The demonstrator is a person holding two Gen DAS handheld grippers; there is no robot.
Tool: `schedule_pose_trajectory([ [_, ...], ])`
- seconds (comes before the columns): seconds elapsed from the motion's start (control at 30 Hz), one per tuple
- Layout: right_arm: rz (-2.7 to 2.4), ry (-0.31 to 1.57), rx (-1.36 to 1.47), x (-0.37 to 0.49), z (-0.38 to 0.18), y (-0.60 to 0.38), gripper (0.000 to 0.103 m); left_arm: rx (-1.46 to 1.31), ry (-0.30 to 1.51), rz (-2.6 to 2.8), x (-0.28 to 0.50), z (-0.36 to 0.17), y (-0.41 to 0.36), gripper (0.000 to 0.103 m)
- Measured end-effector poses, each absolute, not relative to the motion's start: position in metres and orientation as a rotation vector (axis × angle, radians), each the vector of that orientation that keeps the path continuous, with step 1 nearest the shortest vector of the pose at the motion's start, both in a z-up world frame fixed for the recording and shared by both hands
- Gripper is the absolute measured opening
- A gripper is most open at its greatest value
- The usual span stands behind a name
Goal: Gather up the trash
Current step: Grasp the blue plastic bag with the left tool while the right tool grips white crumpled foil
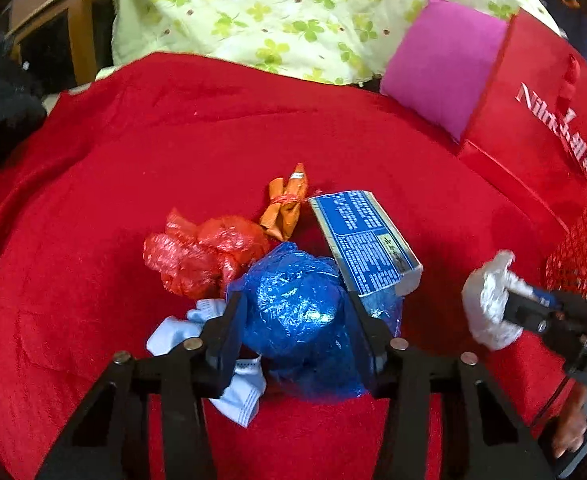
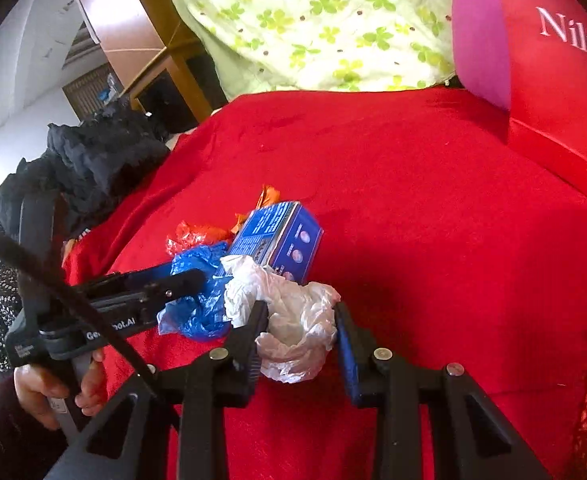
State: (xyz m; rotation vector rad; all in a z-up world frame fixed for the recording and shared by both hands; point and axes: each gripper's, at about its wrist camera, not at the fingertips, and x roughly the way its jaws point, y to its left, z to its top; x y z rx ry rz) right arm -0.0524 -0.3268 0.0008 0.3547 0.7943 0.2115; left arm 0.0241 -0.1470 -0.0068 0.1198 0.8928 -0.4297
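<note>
On the red cloth [image 1: 93, 220] lies a heap of trash. My left gripper [image 1: 295, 320] has its pads pressed on both sides of a crumpled blue plastic bag [image 1: 297, 304]. Around it lie a red plastic bag [image 1: 201, 256], an orange wrapper [image 1: 287, 204], a blue printed box [image 1: 367, 240] and a pale face mask [image 1: 181, 332], partly under the left finger. My right gripper [image 2: 299, 320] is shut on a crumpled white plastic wad [image 2: 293, 320], just right of the heap. The left wrist view shows that wad [image 1: 489, 300] at its right.
A red shopping bag [image 1: 533, 120] and a red mesh basket [image 1: 581, 264] stand at the right. A pink cushion [image 1: 441, 68] and a green floral quilt [image 1: 273, 8] lie behind. Dark clothing [image 2: 101, 152] is piled at the left. A person's hand [image 2: 53, 392] holds the left gripper.
</note>
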Motion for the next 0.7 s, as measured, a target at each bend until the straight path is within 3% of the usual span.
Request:
schedule_pose_trajectory([
  [0.23,0.217,0.724,0.375,-0.069,0.019,-0.344,0.035,0.097,0.865,-0.407,-0.007,0.007,-0.144,0.044],
  [0.7,0.273,0.458,0.290,-0.152,0.082,-0.352,0.035,0.118,0.590,-0.447,-0.122,0.110,-0.159,0.044],
])
